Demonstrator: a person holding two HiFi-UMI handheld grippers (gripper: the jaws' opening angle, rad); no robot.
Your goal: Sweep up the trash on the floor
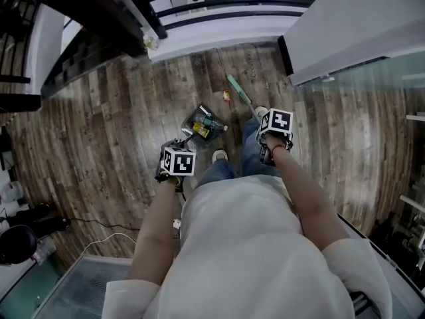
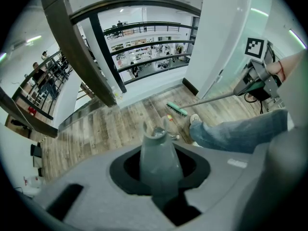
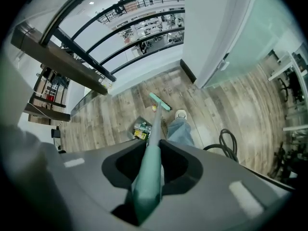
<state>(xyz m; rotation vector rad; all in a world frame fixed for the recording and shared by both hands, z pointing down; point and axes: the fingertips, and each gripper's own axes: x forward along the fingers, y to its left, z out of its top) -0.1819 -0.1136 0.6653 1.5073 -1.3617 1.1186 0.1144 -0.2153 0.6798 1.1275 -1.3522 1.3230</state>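
In the left gripper view my left gripper [image 2: 161,172] is shut on the grey dustpan handle [image 2: 158,153]; in the head view it [image 1: 176,161] sits just behind the dustpan [image 1: 201,123]. The pan rests on the wooden floor and holds several pieces of trash, yellow and green among them. My right gripper [image 3: 149,170] is shut on the green broom handle [image 3: 150,167]. The green broom head [image 1: 238,89] touches the floor ahead of the pan. A small yellow and red scrap [image 1: 226,96] lies beside the bristles, outside the pan. The dustpan [image 3: 142,130] also shows in the right gripper view.
The person's jeans-clad legs and white shoes [image 1: 220,155] stand between the grippers. A white wall with dark skirting [image 1: 345,25] rises at the right, with a glass panel below it. A dark railing [image 1: 99,38] runs at the left. Cables [image 1: 99,239] and a black hose [image 3: 230,141] lie on the floor.
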